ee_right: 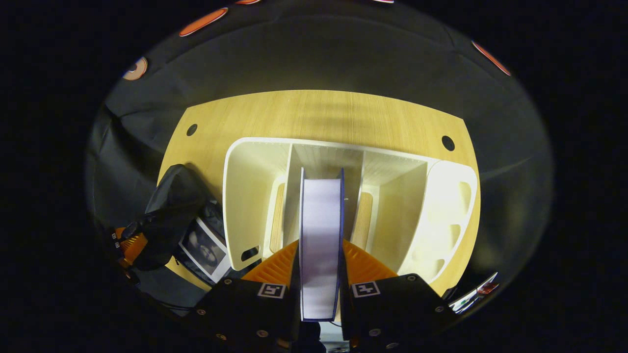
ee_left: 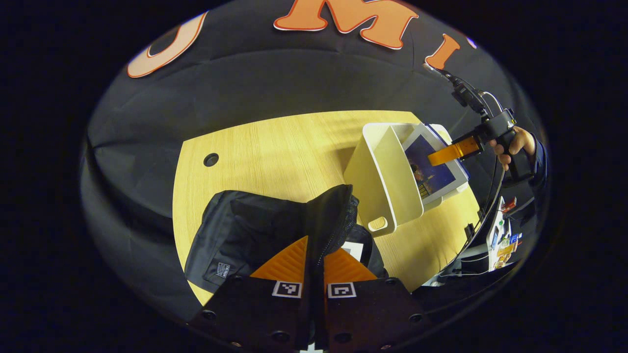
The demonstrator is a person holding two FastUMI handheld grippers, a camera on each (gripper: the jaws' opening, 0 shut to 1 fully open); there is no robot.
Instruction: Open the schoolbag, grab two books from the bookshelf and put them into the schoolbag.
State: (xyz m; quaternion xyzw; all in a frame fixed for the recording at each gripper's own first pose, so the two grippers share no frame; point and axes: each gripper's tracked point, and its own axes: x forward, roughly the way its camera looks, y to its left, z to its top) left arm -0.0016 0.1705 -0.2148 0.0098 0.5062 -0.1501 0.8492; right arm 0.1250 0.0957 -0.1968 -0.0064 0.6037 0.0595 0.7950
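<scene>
The black schoolbag (ee_left: pixel 235 235) lies on the wooden table (ee_left: pixel 274 147). My left gripper (ee_left: pixel 315 250) is shut on the bag's raised flap edge (ee_left: pixel 333 211), holding it up. A book with a grey picture (ee_right: pixel 203 247) sits in the bag's opening. The white bookshelf (ee_right: pixel 255 196) stands right of the bag. My right gripper (ee_right: pixel 321 250) is shut on a blue-covered book (ee_right: pixel 321 230), seen edge-on in the shelf's middle compartment. In the left gripper view that book (ee_left: pixel 431 171) leans at the shelf's open side, with the right gripper (ee_left: pixel 451 152) and a hand (ee_left: pixel 515 144) on it.
The table has round cable holes (ee_left: pixel 211 159) (ee_right: pixel 447 142). Black cloth wall surrounds the table's far edges. Small coloured items (ee_left: pixel 503 240) and cables lie off the table's right edge. The shelf's other compartments (ee_right: pixel 392 196) hold no books.
</scene>
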